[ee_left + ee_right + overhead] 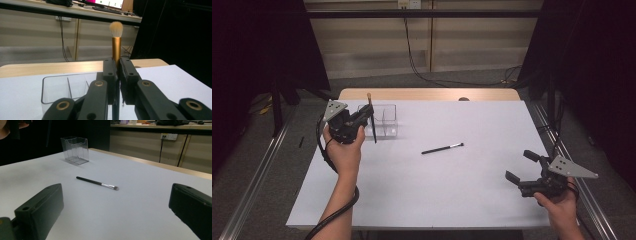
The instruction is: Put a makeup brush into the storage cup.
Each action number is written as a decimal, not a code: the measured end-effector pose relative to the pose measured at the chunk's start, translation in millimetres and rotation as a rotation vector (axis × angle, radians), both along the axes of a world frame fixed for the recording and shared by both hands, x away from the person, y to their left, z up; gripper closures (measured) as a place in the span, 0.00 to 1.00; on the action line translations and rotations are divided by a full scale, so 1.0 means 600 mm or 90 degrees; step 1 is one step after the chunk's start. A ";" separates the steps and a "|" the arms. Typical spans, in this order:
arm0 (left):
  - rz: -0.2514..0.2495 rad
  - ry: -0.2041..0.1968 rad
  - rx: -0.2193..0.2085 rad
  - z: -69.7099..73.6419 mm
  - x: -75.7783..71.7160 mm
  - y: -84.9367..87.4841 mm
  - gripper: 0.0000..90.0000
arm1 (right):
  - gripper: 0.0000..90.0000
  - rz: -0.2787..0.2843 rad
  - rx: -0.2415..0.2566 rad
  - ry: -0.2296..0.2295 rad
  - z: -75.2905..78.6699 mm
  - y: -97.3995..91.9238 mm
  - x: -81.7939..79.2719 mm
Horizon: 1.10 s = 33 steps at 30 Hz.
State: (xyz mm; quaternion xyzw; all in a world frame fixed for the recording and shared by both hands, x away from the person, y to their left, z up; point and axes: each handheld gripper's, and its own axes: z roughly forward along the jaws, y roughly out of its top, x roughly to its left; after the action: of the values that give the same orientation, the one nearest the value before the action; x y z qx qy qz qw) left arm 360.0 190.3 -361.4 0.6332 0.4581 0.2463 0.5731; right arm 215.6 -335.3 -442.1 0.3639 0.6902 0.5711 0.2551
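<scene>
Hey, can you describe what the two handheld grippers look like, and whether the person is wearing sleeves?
Both grippers are black, with blocky two-jaw fingers on linked arms. The left gripper has brass-coloured pivot rings at its joints and a thick black cable trailing past the forearm. Each carries a grey three-cornered plate with small holes; the right gripper wears its plate near the wrist. The forearms are bare, no sleeves visible.

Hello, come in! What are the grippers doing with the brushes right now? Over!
Left gripper shut on gold brush, held upright beside clear box. Right gripper open, holding nothing. Black brush lying mid-table. Nothing in the way.
</scene>
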 end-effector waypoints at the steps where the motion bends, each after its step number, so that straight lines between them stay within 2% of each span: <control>1: 0.000 -0.001 0.002 0.001 0.001 -0.001 0.93 | 0.00 0.000 0.000 -0.001 0.000 0.000 0.000; 9: -0.006 -0.016 -0.001 0.008 0.011 -0.011 0.93 | 0.00 0.001 -0.003 0.000 -0.001 -0.001 0.000; 19: -0.011 -0.017 0.002 0.013 0.023 -0.021 0.93 | 0.00 0.000 -0.001 0.002 -0.002 -0.002 0.001; 21: -0.011 -0.021 -0.008 0.014 0.026 -0.022 0.93 | 0.00 0.000 -0.002 0.000 -0.002 -0.003 0.001; 25: -0.012 -0.025 -0.006 0.016 0.029 -0.025 0.93 | 0.00 0.000 -0.002 0.000 -0.003 -0.003 0.001; 33: -0.012 -0.032 -0.026 0.019 0.038 -0.028 0.93 | 0.00 -0.001 -0.003 0.001 -0.003 -0.003 0.002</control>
State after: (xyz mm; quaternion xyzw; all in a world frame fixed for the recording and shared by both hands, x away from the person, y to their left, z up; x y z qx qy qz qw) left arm 382.8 173.4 -350.1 0.6190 0.4427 0.2474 0.5997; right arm 216.6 -337.3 -444.0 0.3640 0.6916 0.5690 0.2558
